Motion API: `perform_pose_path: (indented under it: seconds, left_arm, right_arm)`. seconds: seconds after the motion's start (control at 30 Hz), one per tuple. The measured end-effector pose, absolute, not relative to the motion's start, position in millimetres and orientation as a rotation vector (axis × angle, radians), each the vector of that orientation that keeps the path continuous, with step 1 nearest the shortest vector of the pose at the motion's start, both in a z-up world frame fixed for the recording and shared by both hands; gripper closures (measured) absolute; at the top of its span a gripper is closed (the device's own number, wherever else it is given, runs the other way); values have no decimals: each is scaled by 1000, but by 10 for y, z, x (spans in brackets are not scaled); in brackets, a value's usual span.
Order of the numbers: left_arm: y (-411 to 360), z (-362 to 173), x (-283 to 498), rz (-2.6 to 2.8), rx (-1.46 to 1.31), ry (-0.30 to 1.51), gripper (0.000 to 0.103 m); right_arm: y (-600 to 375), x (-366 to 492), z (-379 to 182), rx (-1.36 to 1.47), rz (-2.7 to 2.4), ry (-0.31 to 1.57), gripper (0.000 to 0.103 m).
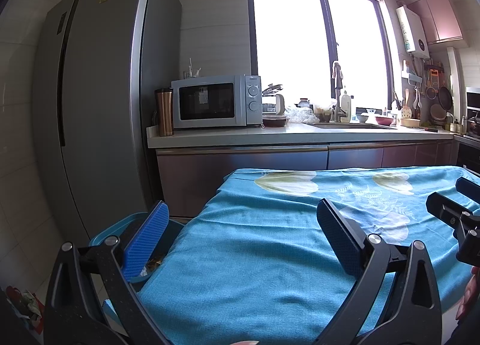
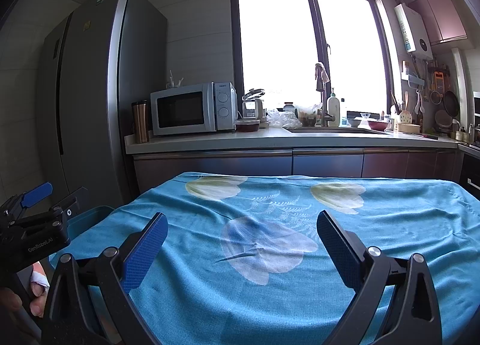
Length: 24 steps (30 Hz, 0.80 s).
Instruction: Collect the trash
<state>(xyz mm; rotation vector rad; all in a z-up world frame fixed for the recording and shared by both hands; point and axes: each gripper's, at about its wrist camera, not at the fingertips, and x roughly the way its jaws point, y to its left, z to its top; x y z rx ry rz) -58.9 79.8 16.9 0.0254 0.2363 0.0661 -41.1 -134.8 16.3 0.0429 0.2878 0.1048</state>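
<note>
Left wrist view: left gripper [image 1: 243, 237] wide open, empty, beside blue bin [image 1: 132, 225] | right gripper [image 2: 242, 243] wide open, empty, above tablecloth [image 2: 390, 225]

A cloth [image 2: 270, 255] covers the bench [image 1: 228, 178] in front. A bin [image 1: 105, 234] sits at its left edge (scraps inside). Behind runs a counter [image 2: 270, 138] carrying a microwave [image 2: 192, 108], with a fridge [image 2: 90, 90] to the left.
</note>
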Motion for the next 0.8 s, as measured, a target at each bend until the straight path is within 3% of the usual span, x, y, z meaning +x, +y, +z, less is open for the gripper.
perform_pose_path:
  seconds: [0.8]
  left_arm:
    - [789, 173, -562, 64, 31, 235, 6]
  right_arm:
    - [-1387, -390, 174, 44, 111, 290, 7]
